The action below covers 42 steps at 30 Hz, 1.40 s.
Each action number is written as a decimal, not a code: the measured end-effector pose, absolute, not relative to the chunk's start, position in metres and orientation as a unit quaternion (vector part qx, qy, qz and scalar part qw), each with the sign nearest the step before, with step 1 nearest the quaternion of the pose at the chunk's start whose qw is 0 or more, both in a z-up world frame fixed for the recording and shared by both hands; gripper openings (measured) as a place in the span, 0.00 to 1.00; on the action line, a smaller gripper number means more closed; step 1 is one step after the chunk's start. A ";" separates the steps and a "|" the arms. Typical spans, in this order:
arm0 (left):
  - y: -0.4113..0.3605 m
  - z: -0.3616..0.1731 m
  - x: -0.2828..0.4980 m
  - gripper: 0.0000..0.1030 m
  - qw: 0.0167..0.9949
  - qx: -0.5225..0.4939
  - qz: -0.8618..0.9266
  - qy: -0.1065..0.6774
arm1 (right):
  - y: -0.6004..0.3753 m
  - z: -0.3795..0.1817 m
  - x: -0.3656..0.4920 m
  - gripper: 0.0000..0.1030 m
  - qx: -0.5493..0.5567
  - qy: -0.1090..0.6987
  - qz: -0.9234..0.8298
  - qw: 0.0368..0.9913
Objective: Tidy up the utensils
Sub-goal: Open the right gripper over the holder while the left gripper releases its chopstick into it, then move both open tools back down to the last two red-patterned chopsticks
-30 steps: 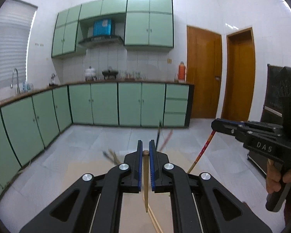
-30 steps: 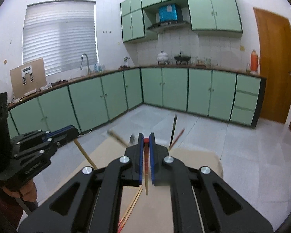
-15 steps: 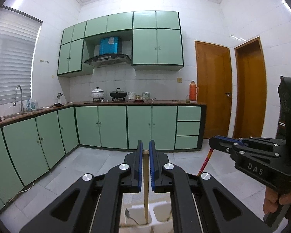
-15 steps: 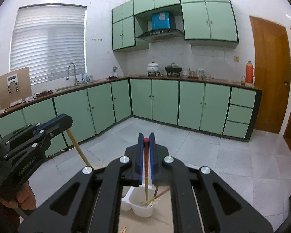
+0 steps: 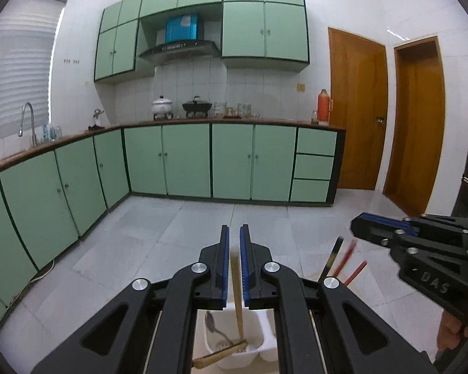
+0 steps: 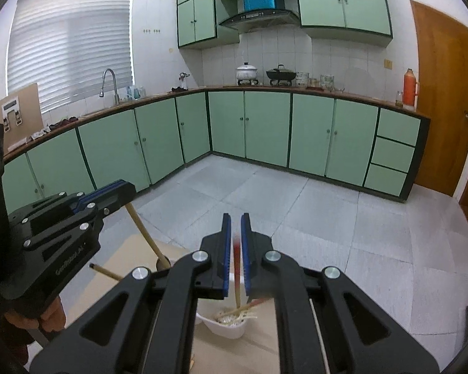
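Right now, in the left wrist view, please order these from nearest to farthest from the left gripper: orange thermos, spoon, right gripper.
1. spoon, just below the left gripper, in the white holder.
2. right gripper, at the right side.
3. orange thermos, far on the counter.

My left gripper [image 5: 232, 268] is matt black plastic with bright metal screw heads and ribbed blue pads [image 5: 224, 268]; between them sits a plain, unvarnished-looking wooden chopstick [image 5: 237, 305]. My right gripper [image 6: 236, 255], same black plastic and blue lining, frames a chopstick [image 6: 236, 275] lacquered red at the top, pale below. Both reach into a smooth white plastic holder [image 5: 259, 347], where a polished metal spoon [image 5: 213, 328] glints (blurred, but clearly shiny). The table [image 6: 131, 249] looks like matt light wood. Behind: satin green cabinet doors [image 5: 187, 160], glossy white wall tiles [image 5: 259, 88], varnished wooden doors [image 5: 355, 109], dull grey floor tiles [image 6: 296, 199].
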<state>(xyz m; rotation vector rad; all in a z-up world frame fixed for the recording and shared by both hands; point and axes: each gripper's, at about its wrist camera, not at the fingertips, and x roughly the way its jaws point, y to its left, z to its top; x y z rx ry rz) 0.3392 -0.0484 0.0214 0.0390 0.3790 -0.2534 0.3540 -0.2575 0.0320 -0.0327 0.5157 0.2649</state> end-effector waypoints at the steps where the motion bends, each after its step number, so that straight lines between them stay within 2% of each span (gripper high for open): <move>1: -0.047 0.021 0.338 0.08 0.974 0.019 -0.126 0.188 | -0.258 0.031 0.350 0.11 -0.014 0.253 0.129 0.959; 5: -0.038 0.032 0.325 0.30 0.977 0.011 -0.122 0.175 | -0.263 0.039 0.332 0.38 -0.009 0.229 0.114 0.967; 6: -0.036 0.036 0.321 0.34 0.978 0.011 -0.120 0.170 | -0.265 0.042 0.326 0.41 -0.010 0.222 0.108 0.969; 8: -0.031 0.043 0.312 0.39 0.980 0.010 -0.117 0.161 | -0.270 0.049 0.314 0.58 -0.012 0.206 0.098 0.973; 11: -0.024 0.052 0.289 0.57 0.984 0.006 -0.113 0.141 | -0.280 0.056 0.293 0.75 -0.010 0.182 0.080 0.980; 13: -0.019 0.054 0.269 0.67 0.986 0.007 -0.108 0.126 | -0.285 0.058 0.274 0.84 -0.005 0.167 0.069 0.983; 17: -0.011 0.049 0.229 0.79 0.988 0.008 -0.104 0.117 | -0.292 0.052 0.235 0.94 -0.008 0.146 0.056 0.988; 26: -0.004 -0.001 0.167 0.85 0.979 0.009 -0.109 0.169 | -0.296 -0.002 0.165 0.95 0.012 0.166 0.048 0.985; 42: -0.003 -0.120 0.106 0.85 0.950 0.048 -0.100 0.293 | -0.268 -0.123 0.099 0.95 0.024 0.299 0.051 0.953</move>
